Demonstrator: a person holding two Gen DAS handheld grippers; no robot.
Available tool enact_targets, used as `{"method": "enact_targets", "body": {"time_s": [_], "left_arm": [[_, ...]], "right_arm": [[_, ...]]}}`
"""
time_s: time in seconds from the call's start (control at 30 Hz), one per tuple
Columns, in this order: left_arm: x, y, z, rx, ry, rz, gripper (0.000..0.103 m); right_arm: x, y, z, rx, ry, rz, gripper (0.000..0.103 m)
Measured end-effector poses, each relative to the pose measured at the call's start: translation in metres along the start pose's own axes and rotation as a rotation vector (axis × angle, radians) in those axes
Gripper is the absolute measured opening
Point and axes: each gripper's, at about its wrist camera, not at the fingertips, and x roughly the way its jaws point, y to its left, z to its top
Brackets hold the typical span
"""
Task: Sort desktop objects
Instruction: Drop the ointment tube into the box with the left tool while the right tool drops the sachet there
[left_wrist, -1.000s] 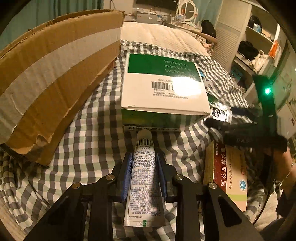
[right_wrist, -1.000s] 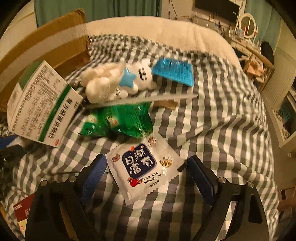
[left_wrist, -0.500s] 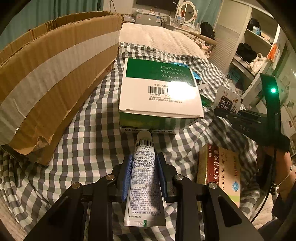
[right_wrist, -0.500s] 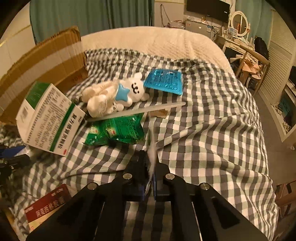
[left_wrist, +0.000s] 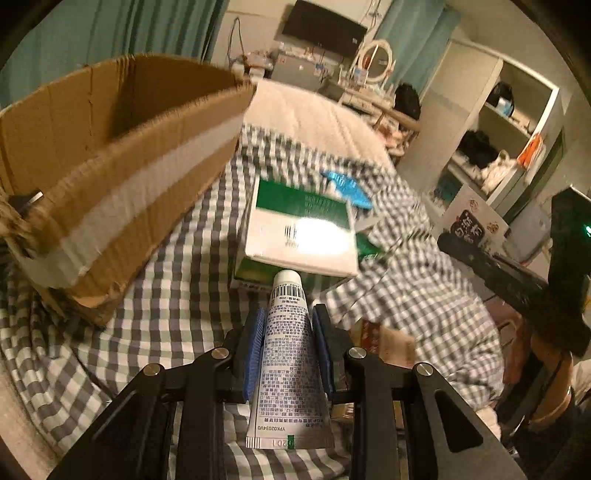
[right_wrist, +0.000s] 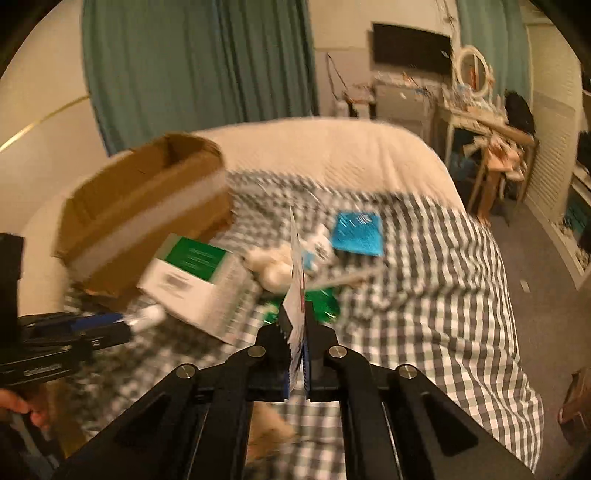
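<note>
Overhead, both grippers ride above the checked bedspread (right_wrist: 443, 295), clear of it. Left gripper (left_wrist: 288, 332): level, aimed forward past the cardboard box (left_wrist: 122, 173), blue pads closed narrow on a white ointment tube (left_wrist: 287, 354). Tube's long axis runs along the fingers, cap end pointing away toward the green-and-white carton (left_wrist: 299, 229), crimped flat end back toward the camera. Right gripper (right_wrist: 297, 332): fingers pinched almost fully together on a white snack sachet (right_wrist: 295, 280), held edge-on and upright, long axis vertical, top edge pointing up; its printed face (left_wrist: 469, 229) shows in the left view. Left gripper's handle held by a hand (right_wrist: 26, 406) at lower left. Plush toy (right_wrist: 277, 266), blue packet (right_wrist: 357, 234) and green wrapper (right_wrist: 321, 306) lie on the bedspread beyond. Strong motion blur in both views.
</note>
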Motion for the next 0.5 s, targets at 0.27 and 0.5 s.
{"method": "enact_targets", "body": {"time_s": [0.27,0.5], "left_arm": [[-0.061,0.006,0.047,-0.021,-0.188,-0.059,0.027],[-0.103,0.057,0.114,-0.052,-0.358,0.035,0.027]], "right_arm": [[-0.033,0.060,0.018,-0.065,-0.054,0.103,0.004],[-0.007,0.119,0.084,-0.108,-0.047,0.239,0.004]]}}
